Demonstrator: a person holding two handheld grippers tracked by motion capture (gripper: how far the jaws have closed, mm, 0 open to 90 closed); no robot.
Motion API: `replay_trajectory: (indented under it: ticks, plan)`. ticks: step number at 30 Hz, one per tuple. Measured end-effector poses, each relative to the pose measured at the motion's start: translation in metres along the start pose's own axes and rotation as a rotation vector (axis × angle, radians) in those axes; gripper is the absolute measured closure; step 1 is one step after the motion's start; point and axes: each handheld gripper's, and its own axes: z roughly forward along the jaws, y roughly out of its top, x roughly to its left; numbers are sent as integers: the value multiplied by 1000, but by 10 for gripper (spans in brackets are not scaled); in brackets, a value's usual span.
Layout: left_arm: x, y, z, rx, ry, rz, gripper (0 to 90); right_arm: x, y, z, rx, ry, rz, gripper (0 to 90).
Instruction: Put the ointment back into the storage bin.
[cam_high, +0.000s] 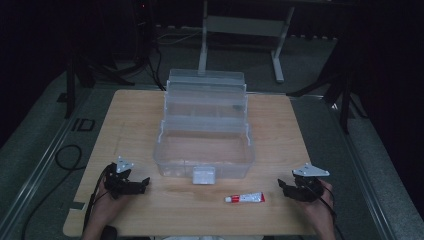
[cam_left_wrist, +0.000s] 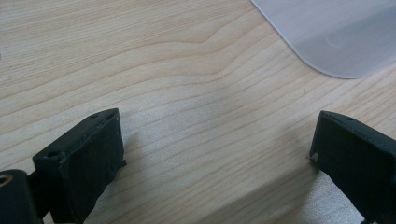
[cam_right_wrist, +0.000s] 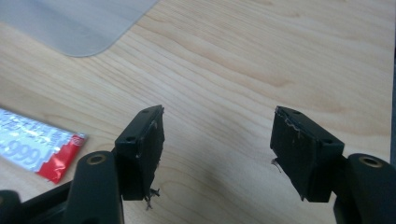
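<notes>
A clear plastic tiered box stands open in the middle of the wooden table. In front of it lies a small red and silver tube, also seen at the left edge of the right gripper view. My left gripper rests near the table's front left, jaws wide apart over bare wood. My right gripper hovers at the front right, a short way right of the tube, open with nothing between its fingers.
The box's rounded clear corner lies ahead of the left gripper and shows again in the right gripper view. A white latch juts from the box front. Bare wood surrounds both grippers. Cables and stand legs lie on the floor beyond.
</notes>
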Motion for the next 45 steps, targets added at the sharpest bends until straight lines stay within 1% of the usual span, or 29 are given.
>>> replay_trajectory:
  ticks: [1,2,3,4,6,7,8,10,12,13,14,15,16,17,18,19,20,21,22,25,29,31,32,36,37,38,39,44,45]
  plan:
    - [0,0,0,0,0,0,31,0,4,-1,14,11,-31,344]
    - [0,0,0,0,0,0,31,1,6,-2,23,17,-46,344]
    - [0,0,0,0,0,0,31,1,6,-2,23,17,-46,344]
    - [0,0,0,1,0,1,31,0,10,-3,32,30,-66,344]
    - [0,0,0,1,0,1,31,0,12,-3,34,41,-72,344]
    - [0,0,0,1,0,1,31,-1,15,-5,41,52,-89,344]
    - [0,0,0,1,0,1,31,-1,15,-5,41,52,-89,344]
    - [0,0,0,1,0,1,31,-2,20,-8,51,56,-115,344]
    - [0,0,0,1,0,1,31,-3,21,-9,50,60,-124,344]
    - [0,0,0,1,0,1,31,-3,24,-11,54,66,-142,344]
    - [0,0,0,1,0,1,31,-3,24,-11,54,66,-142,344]
    - [0,0,0,2,0,1,31,-3,26,-13,57,69,-156,344]
    - [0,0,0,2,-1,1,31,-2,30,-15,69,75,-193,344]
    - [0,0,0,2,-1,1,31,-2,30,-15,69,75,-193,344]
    - [0,0,0,2,0,1,31,0,34,-17,85,88,-239,348]
    - [0,0,0,2,0,1,31,2,36,-18,93,93,-259,354]
    - [0,0,0,2,0,1,31,2,36,-18,93,93,-259,354]
    - [0,0,0,2,0,1,31,3,38,-19,101,99,-278,355]
    - [0,0,0,2,0,1,31,5,42,-20,120,109,-314,355]
    - [0,0,0,2,0,1,31,6,45,-20,133,118,-335,357]
    - [0,0,0,2,-1,1,31,10,53,-21,160,136,-378,383]
    - [0,0,0,2,0,1,31,10,55,-22,163,145,-388,388]
    - [0,0,0,2,0,1,31,12,57,-23,167,153,-405,391]
    - [0,0,0,2,-1,1,31,14,62,-24,176,158,-427,390]
    - [0,0,0,3,0,1,31,16,64,-24,180,164,-449,393]
    - [0,0,0,2,0,1,31,16,64,-24,180,164,-449,393]
    - [0,0,0,2,-1,1,31,18,67,-24,184,173,-470,400]
    - [0,0,0,3,0,2,31,23,74,-24,200,190,-515,410]
    - [0,0,0,3,0,2,31,23,74,-24,200,190,-515,410]
